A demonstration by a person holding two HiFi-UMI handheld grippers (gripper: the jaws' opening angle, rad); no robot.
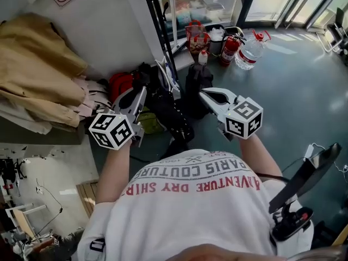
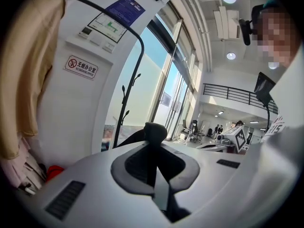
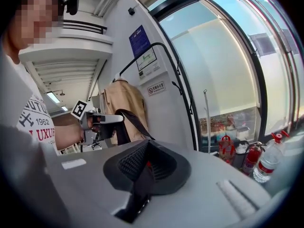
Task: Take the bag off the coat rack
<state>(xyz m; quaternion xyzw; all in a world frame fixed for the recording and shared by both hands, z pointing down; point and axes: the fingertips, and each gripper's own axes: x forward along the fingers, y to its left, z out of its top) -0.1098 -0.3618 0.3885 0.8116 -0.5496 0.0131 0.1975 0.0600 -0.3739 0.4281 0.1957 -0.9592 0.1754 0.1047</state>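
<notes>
While your left gripper [image 1: 142, 91] and right gripper [image 1: 203, 94] each clamp jaws on the bag strap [image 3: 137, 126], the coat rack pole [image 1: 159, 31] rises ahead between them, with a beige coat [image 1: 38, 64] to its left.

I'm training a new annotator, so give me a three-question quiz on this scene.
1. True or false: the left gripper is shut on the bag's black strap.
2. What hangs on the coat rack? A: a tan coat. B: an umbrella. C: a hat.
3. What colour is the cap of the water bottle that stands beside the fire extinguisher?
Key: 1 true; 2 A; 3 red.
</notes>
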